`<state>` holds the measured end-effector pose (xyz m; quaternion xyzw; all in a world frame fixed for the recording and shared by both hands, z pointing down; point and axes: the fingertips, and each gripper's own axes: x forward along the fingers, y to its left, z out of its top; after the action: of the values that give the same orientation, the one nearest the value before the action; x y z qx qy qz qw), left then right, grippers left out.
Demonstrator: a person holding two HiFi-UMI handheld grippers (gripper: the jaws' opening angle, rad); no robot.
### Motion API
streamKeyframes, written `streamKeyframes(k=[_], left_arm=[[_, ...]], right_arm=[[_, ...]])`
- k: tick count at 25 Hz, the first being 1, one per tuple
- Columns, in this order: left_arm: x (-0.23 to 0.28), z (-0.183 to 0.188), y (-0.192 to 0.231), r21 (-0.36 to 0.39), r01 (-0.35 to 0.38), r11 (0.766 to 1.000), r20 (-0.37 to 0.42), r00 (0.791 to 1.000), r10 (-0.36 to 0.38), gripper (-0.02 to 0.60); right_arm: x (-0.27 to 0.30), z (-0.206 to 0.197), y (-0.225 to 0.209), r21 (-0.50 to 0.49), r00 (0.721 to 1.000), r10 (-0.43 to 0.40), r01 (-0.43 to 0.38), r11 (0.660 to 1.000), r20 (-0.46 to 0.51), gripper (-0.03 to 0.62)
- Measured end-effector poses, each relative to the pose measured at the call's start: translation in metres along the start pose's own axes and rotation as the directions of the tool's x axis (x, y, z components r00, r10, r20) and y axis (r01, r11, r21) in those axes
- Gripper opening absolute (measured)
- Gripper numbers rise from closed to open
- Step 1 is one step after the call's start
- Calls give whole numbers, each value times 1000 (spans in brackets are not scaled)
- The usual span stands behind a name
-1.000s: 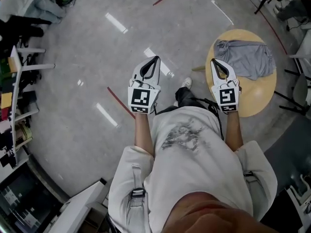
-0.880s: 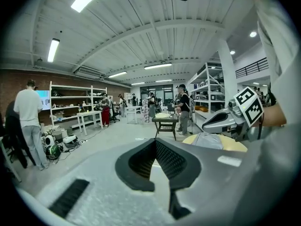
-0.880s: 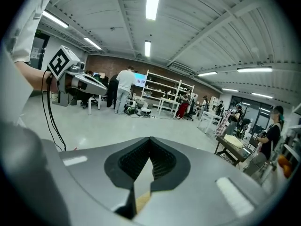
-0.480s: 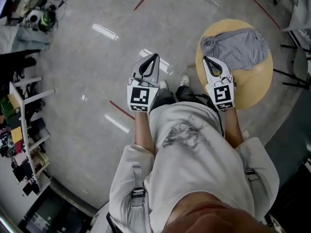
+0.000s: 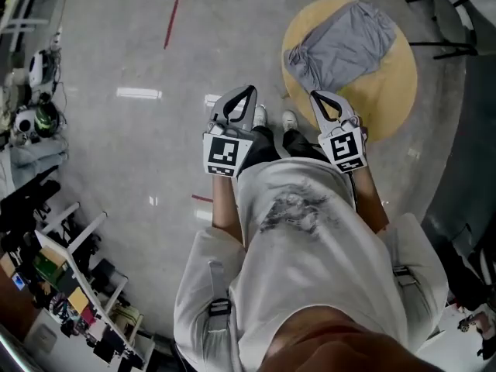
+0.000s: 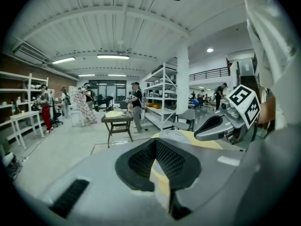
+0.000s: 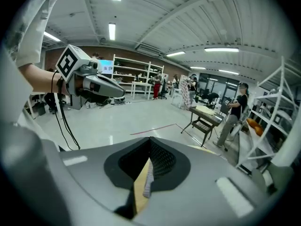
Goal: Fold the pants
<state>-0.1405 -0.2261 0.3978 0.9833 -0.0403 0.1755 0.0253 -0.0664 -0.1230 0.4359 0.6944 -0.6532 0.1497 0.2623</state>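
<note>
Where the head view looks steeply down past the person's white shirt (image 5: 310, 254), both forearms reach forward side by side. Left claw (image 5: 247, 92): clenched, jaws pressed together with nothing between them; marker cube (image 5: 225, 155) facing up; held over the bare floor (image 5: 132, 60), apart from the worktop. Right claw (image 5: 315, 96): likewise clenched and empty, its tips over the near side of the worktop, close to the cloth's near edge. Shoes (image 5: 288, 119): two, on the floor between the claws. Worktop (image 5: 391, 91): round, pale wood, ahead and to the right. Pants (image 5: 341, 41): grey, in a loose crumpled heap on the far left part of the worktop, one edge reaching its left rim; held by neither claw. Red line (image 5: 175, 6): on the floor beyond. Shelving (image 6: 162, 95): tall metal racks far across the hall, with a small dark table (image 6: 117, 121) and standing people before them.
</note>
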Motion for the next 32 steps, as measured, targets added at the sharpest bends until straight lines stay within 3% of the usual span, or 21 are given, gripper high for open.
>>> streamKeyframes(k=[8,16,23,32], left_arm=[[42,-19,11,76,228,971,-52,973,-224,8],[77,-38,9,162,407,899,-120,912,-391,8],[111,-48,-8,218,482,849,-175,875,-452,8],[155,-79,-40,272,568,777,-267,820,-506,8]], right_arm=[[13,-29,-8,79,977,-170,181,980,-132,9],[9,-61,-9,132,918,-304,344,930,-254,9],[5,-92,-20,174,898,-325,386,906,-298,9],[12,-123,-39,204,906,-289,360,910,-310,9]])
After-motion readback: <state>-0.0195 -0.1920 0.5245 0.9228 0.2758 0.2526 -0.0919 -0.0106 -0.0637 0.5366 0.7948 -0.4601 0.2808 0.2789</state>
